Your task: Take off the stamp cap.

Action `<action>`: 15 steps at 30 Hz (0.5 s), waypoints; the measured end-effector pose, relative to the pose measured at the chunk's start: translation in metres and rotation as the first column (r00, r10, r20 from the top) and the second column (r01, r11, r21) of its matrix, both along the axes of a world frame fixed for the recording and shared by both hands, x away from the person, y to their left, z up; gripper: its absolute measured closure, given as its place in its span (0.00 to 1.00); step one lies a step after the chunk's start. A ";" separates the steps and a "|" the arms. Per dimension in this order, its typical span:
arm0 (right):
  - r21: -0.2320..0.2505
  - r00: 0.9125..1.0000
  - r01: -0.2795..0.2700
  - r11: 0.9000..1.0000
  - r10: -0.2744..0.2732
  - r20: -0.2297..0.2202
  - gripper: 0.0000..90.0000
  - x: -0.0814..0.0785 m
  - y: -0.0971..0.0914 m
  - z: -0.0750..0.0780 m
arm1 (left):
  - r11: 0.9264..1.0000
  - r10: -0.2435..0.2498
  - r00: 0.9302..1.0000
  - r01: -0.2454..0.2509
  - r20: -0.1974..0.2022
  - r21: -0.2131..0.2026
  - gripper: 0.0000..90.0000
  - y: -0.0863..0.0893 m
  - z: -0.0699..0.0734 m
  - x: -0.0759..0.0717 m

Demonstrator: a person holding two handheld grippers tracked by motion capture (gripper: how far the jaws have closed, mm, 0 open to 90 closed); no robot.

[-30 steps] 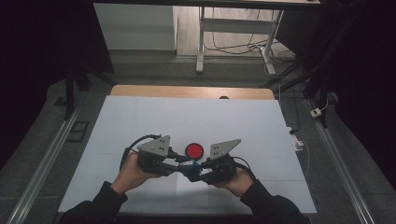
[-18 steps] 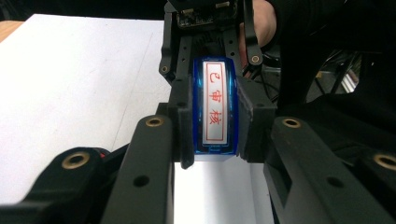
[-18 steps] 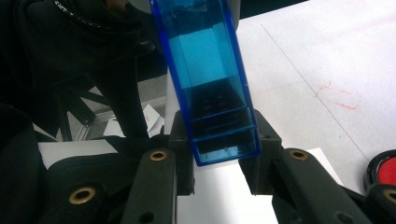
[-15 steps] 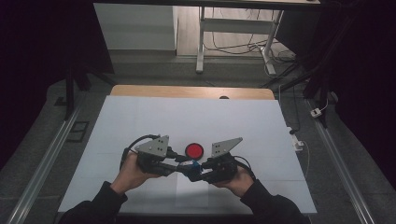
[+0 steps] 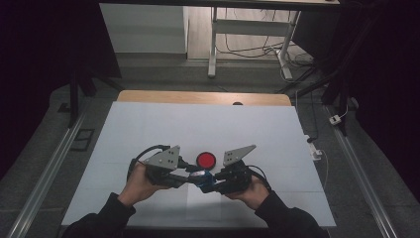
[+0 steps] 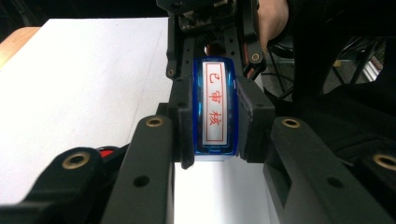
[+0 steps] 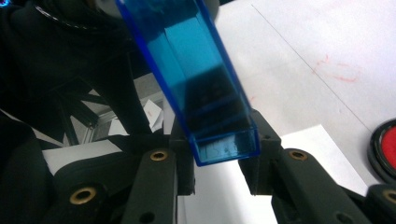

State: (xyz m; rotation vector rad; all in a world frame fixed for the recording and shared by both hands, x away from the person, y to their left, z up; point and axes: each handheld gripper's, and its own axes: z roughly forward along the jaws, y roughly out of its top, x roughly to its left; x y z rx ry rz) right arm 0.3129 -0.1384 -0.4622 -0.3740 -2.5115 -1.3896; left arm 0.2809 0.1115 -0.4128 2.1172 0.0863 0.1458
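Observation:
A blue see-through stamp (image 5: 200,177) with a white label in red characters (image 6: 214,100) is held just above the white table between both grippers. My left gripper (image 5: 190,174) is shut on its sides, its pads (image 6: 183,126) pressed on the labelled end. From the opposite side my right gripper (image 5: 211,179) is shut on the stamp's other end (image 7: 201,84), with the pads (image 7: 261,140) against its walls. A round red ink pad (image 5: 206,159) in a black rim lies on the table just beyond the two grippers, and it also sits at the right edge of the right gripper view (image 7: 385,149).
The white table surface (image 5: 208,124) has open room ahead and to both sides. A wooden strip (image 5: 198,97) runs along its far edge. Metal rails (image 5: 47,173) flank the table. Cables and a small white plug (image 5: 336,119) lie on the floor at the right.

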 end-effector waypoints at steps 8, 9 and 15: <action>-0.011 1.000 0.004 1.000 -0.004 0.022 0.77 -0.002 0.001 -0.001 | 0.999 0.032 0.999 -0.033 -0.038 -0.019 0.78 0.004 0.001 0.003; -0.015 0.999 0.010 1.000 -0.009 0.030 0.76 -0.002 0.001 -0.001 | 0.999 0.040 0.998 -0.041 -0.044 -0.016 0.78 0.003 0.001 0.003; -0.046 0.994 0.031 0.998 -0.026 0.101 0.76 -0.009 0.000 0.001 | 0.997 0.078 0.995 -0.079 -0.065 -0.010 0.78 0.004 0.001 0.004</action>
